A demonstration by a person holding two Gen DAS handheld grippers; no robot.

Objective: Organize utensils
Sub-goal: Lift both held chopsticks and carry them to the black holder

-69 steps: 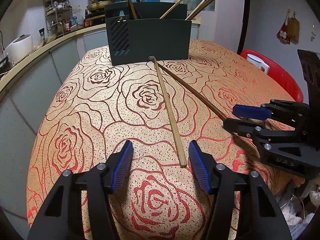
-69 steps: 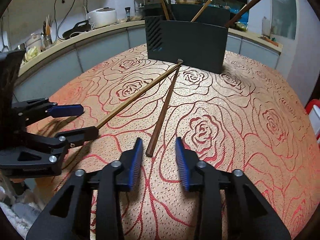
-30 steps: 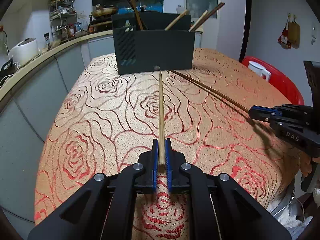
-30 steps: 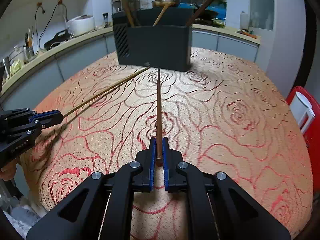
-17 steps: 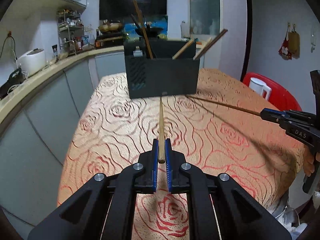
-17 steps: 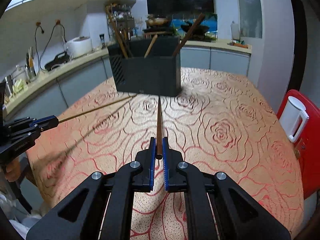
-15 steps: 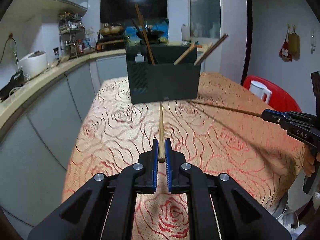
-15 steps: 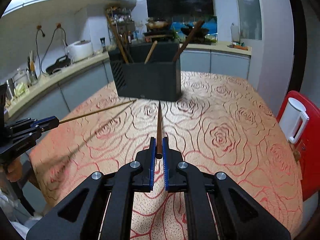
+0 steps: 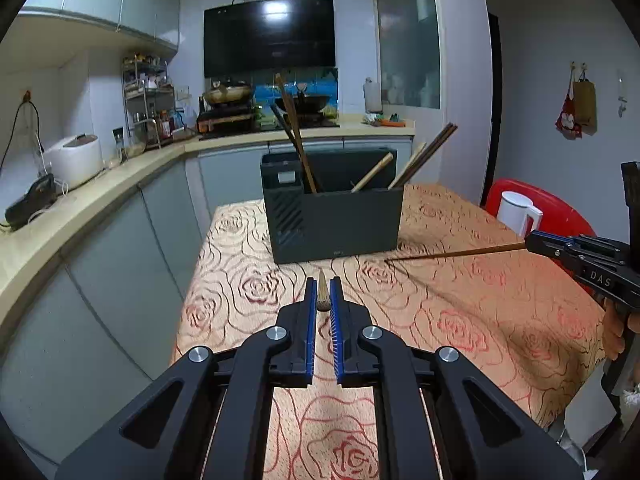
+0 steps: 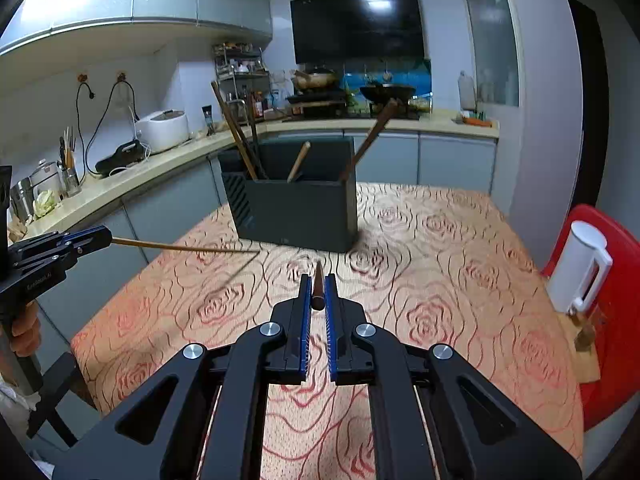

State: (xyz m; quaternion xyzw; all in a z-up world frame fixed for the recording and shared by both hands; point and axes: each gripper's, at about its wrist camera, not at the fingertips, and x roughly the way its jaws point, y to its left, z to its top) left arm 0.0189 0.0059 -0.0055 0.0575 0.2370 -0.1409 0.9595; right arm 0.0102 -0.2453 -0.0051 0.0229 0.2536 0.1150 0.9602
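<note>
My left gripper is shut on a light wooden chopstick, held in the air and pointing at the dark utensil holder. It also shows in the right wrist view, its chopstick reaching over the table. My right gripper is shut on a dark brown chopstick, also lifted and aimed at the holder. It shows in the left wrist view with its chopstick. Several chopsticks stand in the holder.
The holder stands at the far end of a table with a rose-patterned cloth. A red chair with a white kettle is to the right. A kitchen counter with appliances runs along the left.
Both grippers closed on the chopsticks lying on the cloth, then lifted them off the table. Both have kept rising and now hold the chopsticks level above the cloth.
</note>
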